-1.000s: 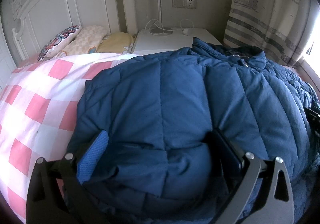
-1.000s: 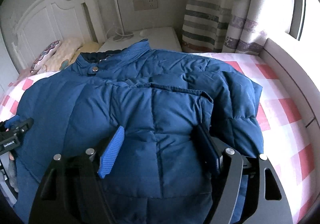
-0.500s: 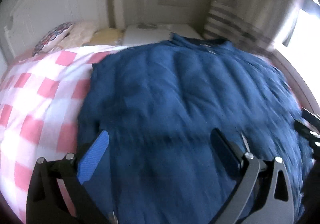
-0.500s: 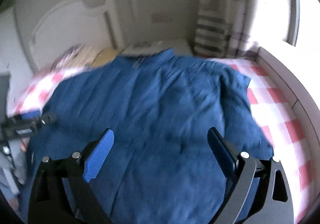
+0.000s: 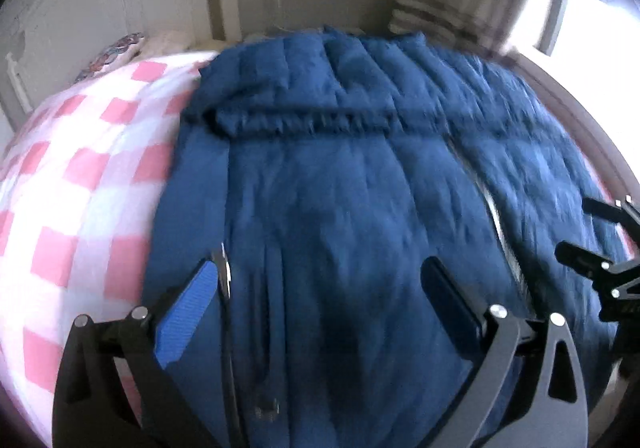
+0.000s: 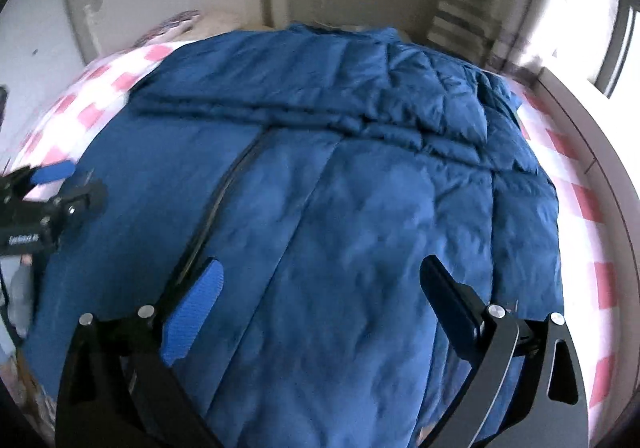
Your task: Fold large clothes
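Note:
A big dark blue quilted puffer jacket (image 5: 360,187) lies spread on the bed, with a sleeve folded across its upper part and its zipper running down the front. It also fills the right wrist view (image 6: 340,187). My left gripper (image 5: 320,300) is open above the jacket's lower left part, holding nothing. My right gripper (image 6: 320,296) is open above the lower right part, also empty. Each gripper shows at the edge of the other's view, the right one (image 5: 604,272) and the left one (image 6: 44,203).
The bed has a pink and white checked cover (image 5: 80,175). A white headboard (image 5: 100,7) with pillows (image 5: 116,51) stands at the far left. A striped curtain (image 6: 464,15) and a bright window (image 5: 592,7) are at the far right, with a ledge (image 6: 592,135) along the bed.
Both grippers have pulled back and risen away from the jacket, so more of it shows. The jaws were pressed into the fabric before; now they hang free above it.

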Available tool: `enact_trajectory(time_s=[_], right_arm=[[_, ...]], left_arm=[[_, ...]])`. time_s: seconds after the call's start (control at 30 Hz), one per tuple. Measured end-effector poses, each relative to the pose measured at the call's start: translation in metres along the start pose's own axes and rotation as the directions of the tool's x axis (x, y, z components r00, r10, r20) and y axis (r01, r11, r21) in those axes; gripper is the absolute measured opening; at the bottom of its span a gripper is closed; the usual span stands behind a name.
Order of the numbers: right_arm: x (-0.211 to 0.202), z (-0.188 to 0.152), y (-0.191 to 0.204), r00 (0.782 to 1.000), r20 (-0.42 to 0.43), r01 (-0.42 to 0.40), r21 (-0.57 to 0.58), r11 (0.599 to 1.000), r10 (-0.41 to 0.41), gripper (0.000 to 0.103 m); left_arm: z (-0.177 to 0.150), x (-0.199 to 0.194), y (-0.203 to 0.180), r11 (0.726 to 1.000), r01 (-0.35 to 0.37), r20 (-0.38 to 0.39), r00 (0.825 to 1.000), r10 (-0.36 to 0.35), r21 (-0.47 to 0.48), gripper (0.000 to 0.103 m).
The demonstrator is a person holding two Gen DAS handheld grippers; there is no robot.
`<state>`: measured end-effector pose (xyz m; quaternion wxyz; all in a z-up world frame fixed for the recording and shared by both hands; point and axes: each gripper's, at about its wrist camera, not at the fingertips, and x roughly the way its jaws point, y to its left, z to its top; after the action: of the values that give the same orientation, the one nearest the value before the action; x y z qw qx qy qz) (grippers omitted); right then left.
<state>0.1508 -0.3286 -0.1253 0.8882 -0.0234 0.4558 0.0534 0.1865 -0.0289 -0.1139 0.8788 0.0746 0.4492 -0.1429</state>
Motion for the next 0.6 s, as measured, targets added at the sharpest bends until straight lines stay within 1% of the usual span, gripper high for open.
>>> enact_trajectory(time_s=[0.03, 0.07, 0.1, 0.17, 0.23, 0.27, 0.33, 0.4, 0.43, 0.5, 0.53, 0.6], right_arm=[[0.008, -0.012, 0.004, 0.999, -0.036, 0.013, -0.021, 1.0, -0.013, 0.095], [0.008, -0.019, 0.004, 1.0, -0.014, 0.009, -0.014, 1.0, -0.009, 0.096], [0.006, -0.022, 0.002, 1.0, -0.001, 0.002, 0.003, 1.0, -0.002, 0.096], [0.001, -0.022, 0.003, 1.0, -0.012, 0.02, 0.015, 1.0, -0.02, 0.096], [-0.009, -0.025, 0.005, 1.0, -0.011, 0.02, 0.031, 0.999, -0.02, 0.096], [-0.018, -0.029, 0.008, 1.0, 0.009, -0.002, 0.026, 1.0, 0.002, 0.096], [-0.03, -0.042, 0.014, 0.999, 0.041, -0.034, 0.015, 0.999, 0.034, 0.096], [-0.029, -0.059, 0.019, 0.999, 0.03, -0.041, -0.003, 0.999, 0.041, 0.096], [-0.026, -0.07, 0.023, 0.999, 0.047, -0.023, -0.022, 0.999, 0.024, 0.097], [-0.028, -0.085, 0.022, 0.99, 0.135, -0.028, -0.026, 0.999, 0.031, 0.097], [-0.028, -0.087, 0.021, 0.988, 0.149, -0.032, -0.024, 0.999, 0.035, 0.097], [-0.027, -0.085, 0.02, 0.99, 0.137, -0.027, -0.027, 0.999, 0.031, 0.097]], left_arm=[[-0.008, 0.006, -0.001, 1.0, -0.01, -0.02, 1.0, 0.011, 0.014, 0.101], [-0.015, 0.014, 0.002, 1.0, 0.002, -0.042, 0.999, -0.002, 0.003, 0.101], [-0.015, 0.012, 0.007, 1.0, 0.019, -0.032, 0.999, -0.02, -0.016, 0.101], [-0.014, 0.011, 0.012, 0.999, 0.034, -0.038, 0.999, -0.035, -0.037, 0.101], [-0.017, 0.004, 0.01, 1.0, -0.008, -0.038, 0.999, 0.007, -0.03, 0.101], [-0.023, -0.007, 0.007, 0.999, -0.025, -0.019, 1.0, 0.025, -0.022, 0.101], [-0.035, -0.022, 0.0, 1.0, -0.01, 0.01, 1.0, 0.009, 0.012, 0.101], [-0.05, -0.028, -0.003, 0.998, -0.031, 0.03, 0.999, 0.029, 0.054, 0.101], [-0.059, -0.027, -0.006, 0.996, -0.044, 0.027, 0.999, 0.042, 0.075, 0.101], [-0.064, -0.025, -0.009, 0.996, -0.044, 0.025, 0.999, 0.042, 0.079, 0.101], [-0.061, -0.024, -0.008, 0.996, -0.043, 0.02, 0.999, 0.042, 0.077, 0.101], [-0.06, -0.02, -0.008, 0.997, -0.035, -0.005, 0.999, 0.035, 0.07, 0.101]])
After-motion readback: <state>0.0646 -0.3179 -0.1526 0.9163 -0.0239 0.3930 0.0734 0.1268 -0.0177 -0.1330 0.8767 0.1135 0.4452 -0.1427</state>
